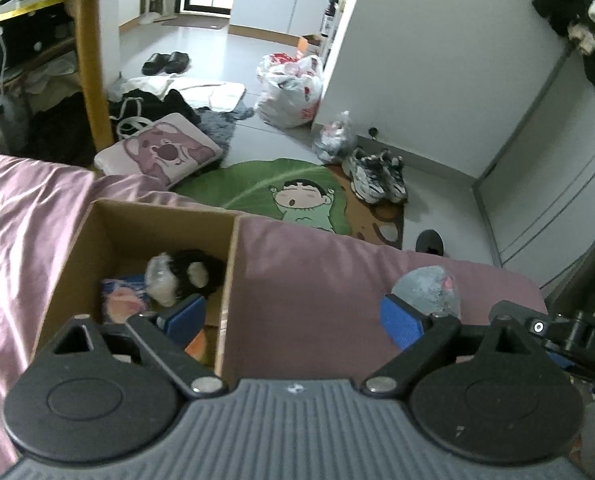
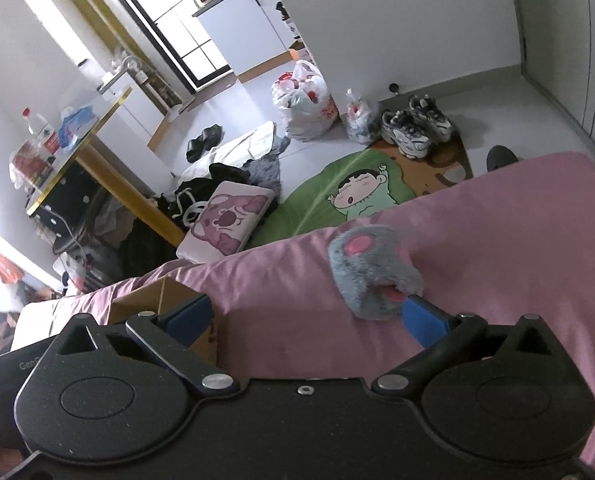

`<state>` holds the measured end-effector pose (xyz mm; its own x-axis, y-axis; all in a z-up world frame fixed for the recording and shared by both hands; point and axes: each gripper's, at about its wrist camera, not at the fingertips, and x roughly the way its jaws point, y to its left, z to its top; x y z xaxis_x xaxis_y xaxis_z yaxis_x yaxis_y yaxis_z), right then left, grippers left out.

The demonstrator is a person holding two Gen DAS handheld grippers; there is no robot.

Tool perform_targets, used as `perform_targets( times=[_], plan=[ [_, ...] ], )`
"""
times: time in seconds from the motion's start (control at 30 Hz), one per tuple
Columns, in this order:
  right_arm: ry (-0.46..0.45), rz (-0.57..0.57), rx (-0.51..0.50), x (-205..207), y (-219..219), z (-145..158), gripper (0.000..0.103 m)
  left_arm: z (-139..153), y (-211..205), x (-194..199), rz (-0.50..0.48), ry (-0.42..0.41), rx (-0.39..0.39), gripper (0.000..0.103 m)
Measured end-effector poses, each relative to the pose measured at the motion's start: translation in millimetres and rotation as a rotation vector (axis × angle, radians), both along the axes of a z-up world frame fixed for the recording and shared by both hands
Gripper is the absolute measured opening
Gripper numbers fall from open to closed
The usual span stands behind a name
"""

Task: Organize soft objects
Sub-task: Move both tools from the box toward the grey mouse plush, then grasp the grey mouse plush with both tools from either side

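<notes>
A cardboard box (image 1: 233, 280) sits on the pink bedsheet (image 1: 305, 280); inside lie a black-and-white plush (image 1: 181, 276) and other soft items. A grey fluffy paw-shaped plush (image 2: 371, 270) with pink pads lies on the sheet to the right of the box, also seen as the grey plush (image 1: 427, 290). My left gripper (image 1: 295, 320) is open, its left finger over the box, its right finger beside the grey plush. My right gripper (image 2: 307, 318) is open; its right finger touches the plush's near end, its left finger is by the box corner (image 2: 157, 300).
Beyond the bed edge lie a green cartoon rug (image 1: 281, 192), a pink cushion (image 1: 161, 152), sneakers (image 1: 377, 176), plastic bags (image 1: 289, 92) and clothes on the floor. A yellow-legged table (image 1: 93, 72) stands at left. The other gripper's black body (image 1: 569, 336) sits at right.
</notes>
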<state>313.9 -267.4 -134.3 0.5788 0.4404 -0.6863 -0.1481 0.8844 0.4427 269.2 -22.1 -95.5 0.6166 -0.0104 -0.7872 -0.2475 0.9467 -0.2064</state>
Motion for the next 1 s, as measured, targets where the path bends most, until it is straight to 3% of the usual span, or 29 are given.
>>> perform_targets(
  times=[0.3,0.5,1.0],
  plan=[
    [0.028,-0.057,0.060,21,-27,-29,0.102,-20,-30,31,-0.054,0.008,0.001,0.093],
    [0.075,-0.090,0.110,39,-40,-50,0.095,-37,-48,53,-0.077,0.021,-0.021,0.093],
    [0.222,-0.194,0.291,77,-66,-106,0.083,-74,-74,110,-0.031,0.082,-0.162,0.090]
  ],
)
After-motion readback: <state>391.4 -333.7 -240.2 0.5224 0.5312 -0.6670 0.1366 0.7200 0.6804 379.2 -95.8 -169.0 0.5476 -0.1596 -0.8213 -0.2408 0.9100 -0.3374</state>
